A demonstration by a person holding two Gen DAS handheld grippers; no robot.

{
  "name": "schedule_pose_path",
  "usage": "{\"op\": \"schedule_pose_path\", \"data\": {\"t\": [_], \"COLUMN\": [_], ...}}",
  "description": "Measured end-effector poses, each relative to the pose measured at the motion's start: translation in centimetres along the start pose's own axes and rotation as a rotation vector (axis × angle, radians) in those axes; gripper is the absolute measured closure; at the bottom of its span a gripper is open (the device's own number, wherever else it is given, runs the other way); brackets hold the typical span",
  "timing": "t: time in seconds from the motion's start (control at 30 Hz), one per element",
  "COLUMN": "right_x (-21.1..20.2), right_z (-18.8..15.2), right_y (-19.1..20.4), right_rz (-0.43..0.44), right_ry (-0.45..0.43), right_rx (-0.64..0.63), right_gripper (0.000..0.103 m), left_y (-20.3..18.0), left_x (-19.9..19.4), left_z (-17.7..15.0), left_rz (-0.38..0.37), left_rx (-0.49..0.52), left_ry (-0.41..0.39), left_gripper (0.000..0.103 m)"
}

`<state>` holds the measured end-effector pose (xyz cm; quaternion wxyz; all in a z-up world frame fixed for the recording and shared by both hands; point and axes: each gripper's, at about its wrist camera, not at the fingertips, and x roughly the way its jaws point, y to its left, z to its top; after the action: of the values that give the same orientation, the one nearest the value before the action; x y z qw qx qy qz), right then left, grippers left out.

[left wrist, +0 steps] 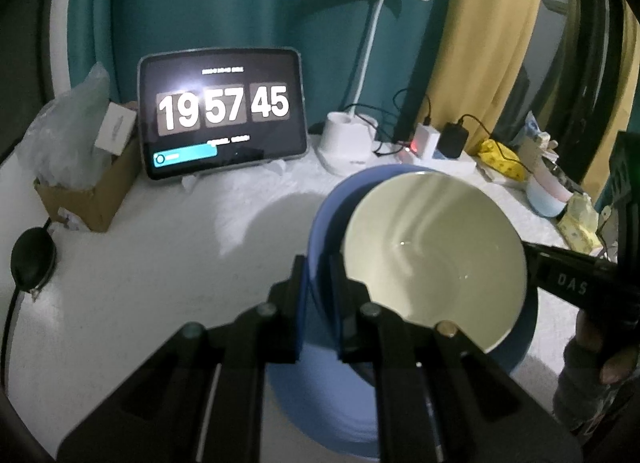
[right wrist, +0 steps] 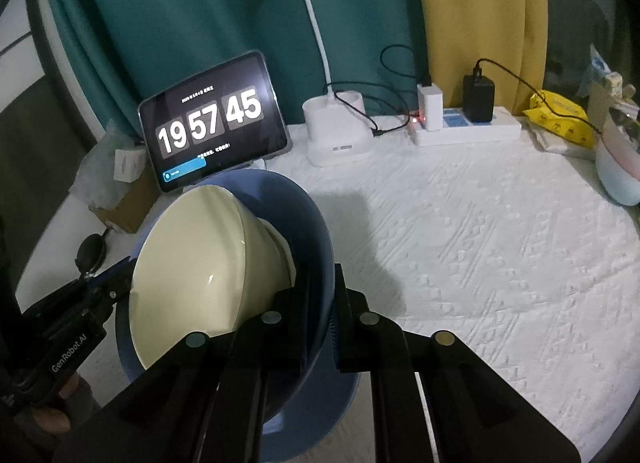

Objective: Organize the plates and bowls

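Left wrist | left gripper (left wrist: 318, 283) pinches blue bowl (left wrist: 320, 383) rim | right gripper (right wrist: 322, 295) clamps opposite rim | cream bowl (left wrist: 436, 255) apparently nested inside, tilted

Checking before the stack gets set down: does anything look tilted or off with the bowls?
Yes. The cream bowl sits tipped on its side inside the blue bowl, not nested flat. The left gripper and right gripper each clamp the blue bowl's rim. No cracks or spills show.

Blue bowl (left wrist: 320, 403) base cut off below; tablet (left wrist: 222, 113) small text illegible.
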<state>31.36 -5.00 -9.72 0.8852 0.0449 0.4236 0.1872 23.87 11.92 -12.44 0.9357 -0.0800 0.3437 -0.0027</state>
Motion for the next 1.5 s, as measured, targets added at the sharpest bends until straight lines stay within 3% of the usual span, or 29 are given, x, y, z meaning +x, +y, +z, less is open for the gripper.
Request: {"op": "schedule_pose_path", "data": {"t": [0.43, 0.9, 1.13, 1.5], "right_x": [1.4, 1.5, 1.2, -0.3], "right_z": [0.5, 0.4, 0.4, -0.1], "right_y": [-1.4, -1.3, -1.5, -1.2], "right_rz": [0.025, 0.010, -0.022, -0.046], "right_ry": [0.042, 0.031, 0.037, 0.026], "right_rx": [0.044, 0.017, 0.022, 0.013], "right_gripper": [0.092, 0.089, 0.076, 0.070], "left_y": [-0.7, -0.7, -0.4, -0.5], "left_x": [1.2, 1.5, 1.4, 0.1], "left_z": [0.7, 1.1, 1.0, 0.7], "left_rz": [0.024, 0.044, 0.044, 0.047], "left_rx": [0.027, 0.035, -0.010, -0.020], "left_ry": [0.002, 0.001, 0.016, 0.003], "left_gripper": [0.094, 0.090, 0.090, 0.089]}}
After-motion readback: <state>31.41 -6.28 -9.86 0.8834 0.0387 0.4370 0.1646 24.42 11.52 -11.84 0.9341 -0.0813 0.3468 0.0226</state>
